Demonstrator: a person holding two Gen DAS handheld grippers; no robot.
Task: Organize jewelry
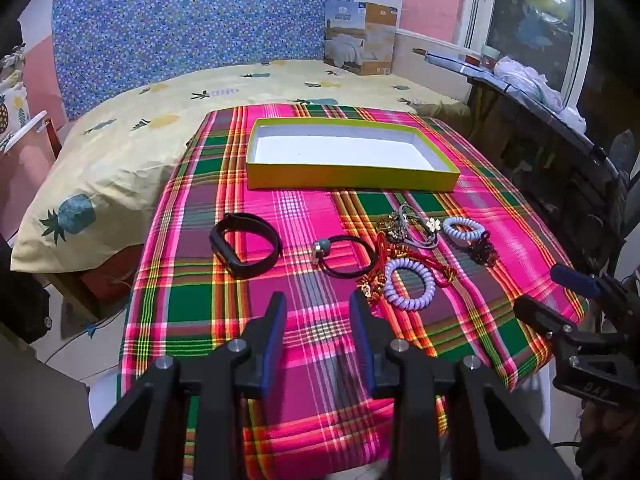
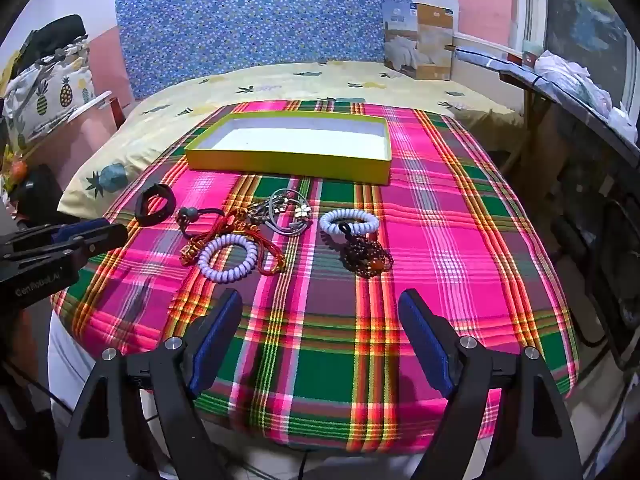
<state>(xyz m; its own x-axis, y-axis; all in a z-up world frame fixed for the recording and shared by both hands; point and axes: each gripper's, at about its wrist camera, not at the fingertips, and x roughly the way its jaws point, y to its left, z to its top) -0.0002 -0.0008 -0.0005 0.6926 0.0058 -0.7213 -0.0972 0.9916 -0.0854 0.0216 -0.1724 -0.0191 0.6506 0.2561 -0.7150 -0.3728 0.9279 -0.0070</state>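
Right now both of your grippers hang open and empty above the near edge of the surface.

Your left gripper (image 1: 318, 300) and right gripper (image 2: 320, 298) tilt down toward the plaid cloth (image 2: 440, 208) that covers the surface. At its far end sits a shallow yellow box (image 2: 288, 166) with a white inside, nothing in it. The jewelry lies on the cloth between the box and your grippers: a black wristband (image 1: 245, 246), a black hair tie (image 1: 344, 256), two pale coil bands (image 1: 410, 284) (image 2: 348, 222), red cord (image 2: 240, 220) and dark beads (image 2: 366, 258). Beyond the surface is a bed with a pineapple-print sheet (image 1: 132, 148), a blue patterned headboard (image 1: 192, 16), a cardboard package (image 1: 360, 36) and a window (image 1: 532, 12).
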